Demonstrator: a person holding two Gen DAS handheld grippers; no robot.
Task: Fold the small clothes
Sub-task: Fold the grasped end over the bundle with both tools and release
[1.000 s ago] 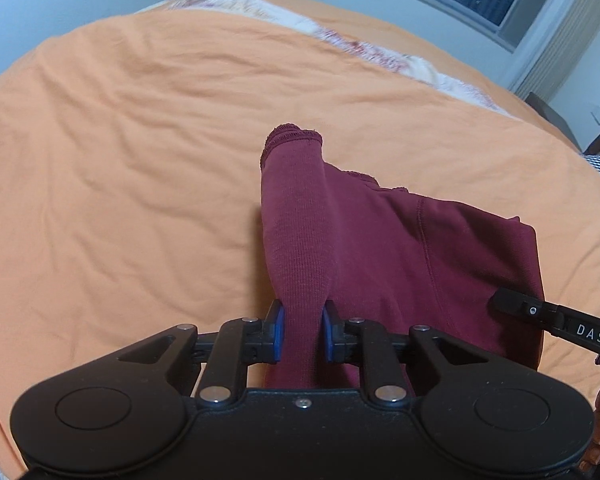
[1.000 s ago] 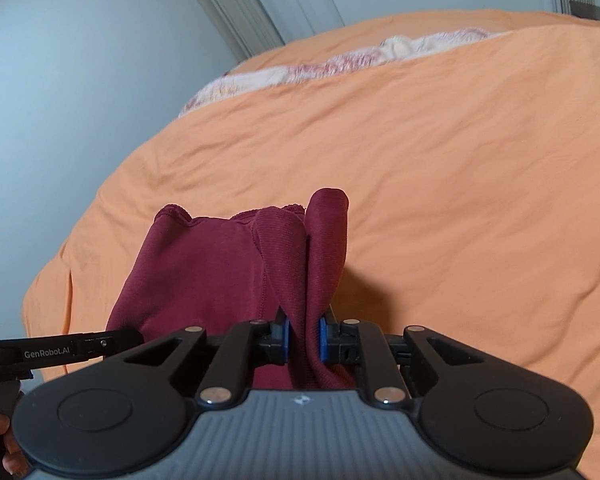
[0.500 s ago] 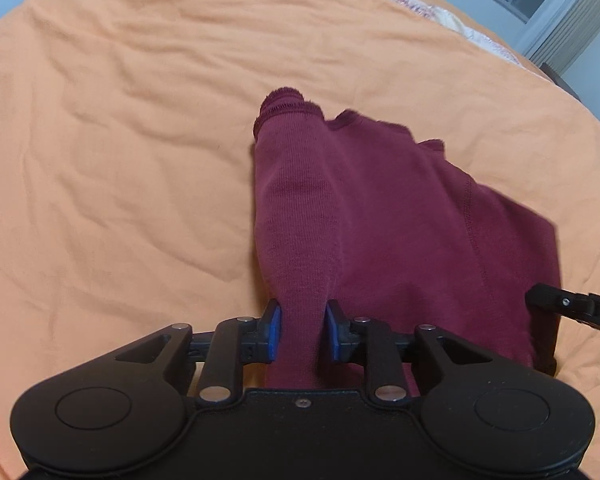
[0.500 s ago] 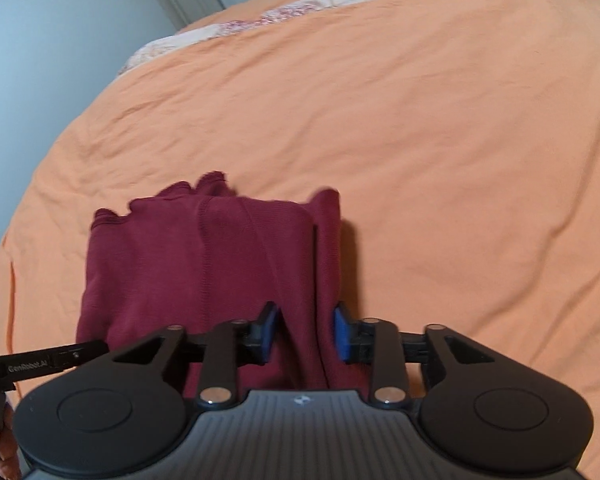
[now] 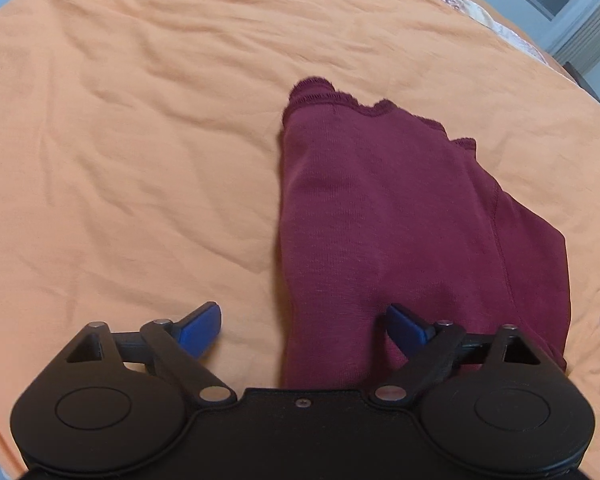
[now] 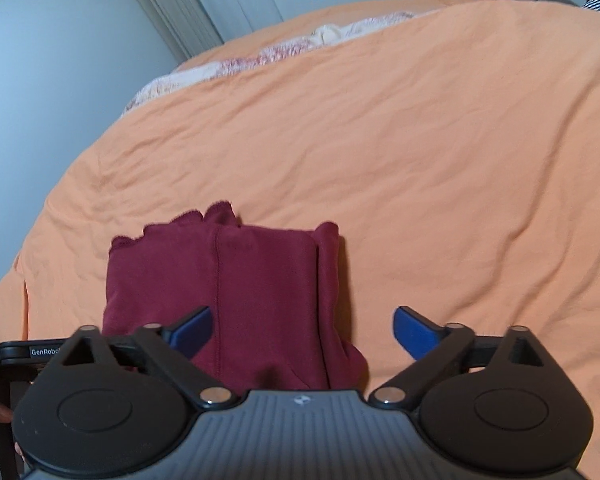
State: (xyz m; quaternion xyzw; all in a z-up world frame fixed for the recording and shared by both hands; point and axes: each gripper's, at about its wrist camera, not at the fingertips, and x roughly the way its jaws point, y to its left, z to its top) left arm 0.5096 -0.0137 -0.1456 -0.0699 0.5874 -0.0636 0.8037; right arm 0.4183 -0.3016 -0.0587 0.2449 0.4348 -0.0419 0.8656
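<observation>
A folded dark-red knit garment (image 5: 384,216) is lying on the orange-sheeted bed (image 5: 132,128), near its left edge. Both the left claw (image 5: 304,326) and the right claw (image 6: 302,330) are gaping wide over the garment's near end, gripping nothing.

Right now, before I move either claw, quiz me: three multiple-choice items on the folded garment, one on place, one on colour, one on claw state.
1. Where does the dark red knit garment lie?
A. on the orange bedsheet
B. on a chair
C. on the floor

2. What colour are the claw pads?
A. green
B. blue
C. white

3. How stand the left claw and right claw?
A. both shut
B. one shut
C. both open

Answers: 1 A, sheet surrounds the garment; 2 B, blue pads in both views; 3 C, pads are spread wide.
</observation>
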